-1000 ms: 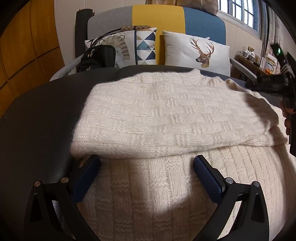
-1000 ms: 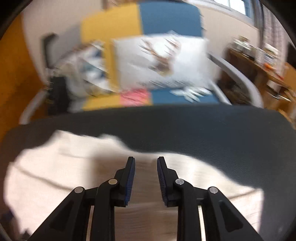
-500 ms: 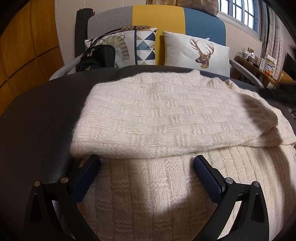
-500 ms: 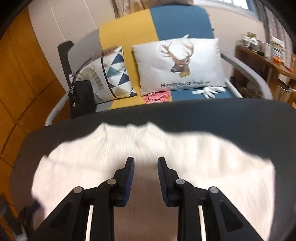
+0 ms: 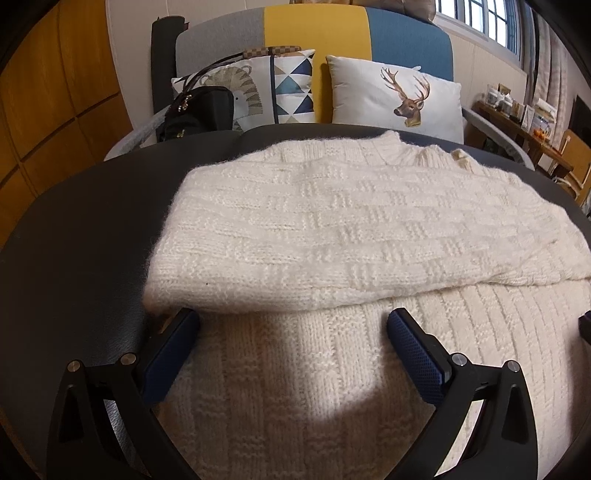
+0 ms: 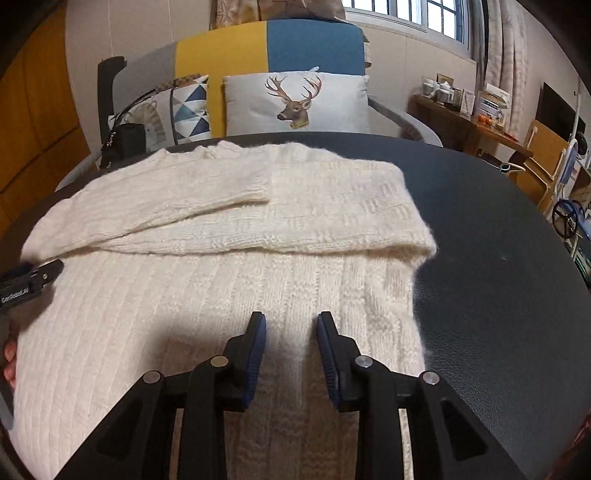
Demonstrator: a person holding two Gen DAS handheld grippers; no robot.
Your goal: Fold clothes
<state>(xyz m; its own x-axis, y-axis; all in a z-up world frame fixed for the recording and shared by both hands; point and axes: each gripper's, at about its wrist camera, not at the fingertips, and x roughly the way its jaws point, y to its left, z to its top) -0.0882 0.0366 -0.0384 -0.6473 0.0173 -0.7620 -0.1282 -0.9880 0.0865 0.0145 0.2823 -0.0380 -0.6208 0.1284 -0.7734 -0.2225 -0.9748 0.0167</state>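
One chunky cream basket-knit sweater (image 5: pixel 351 229) on matte black table (image 5: pixel 74 240)

bare table (image 6: pixel 498 258) right of sweater (image 6: pixel 221 295)

Soft daylight enters from windows (image 6: pixel 410 14) at upper right; both fisheye views are sharp, with bowed edges and dark corners. The gripper rigs cast blunt shadows across the cream sweater (image 5: pixel 332 229) below.
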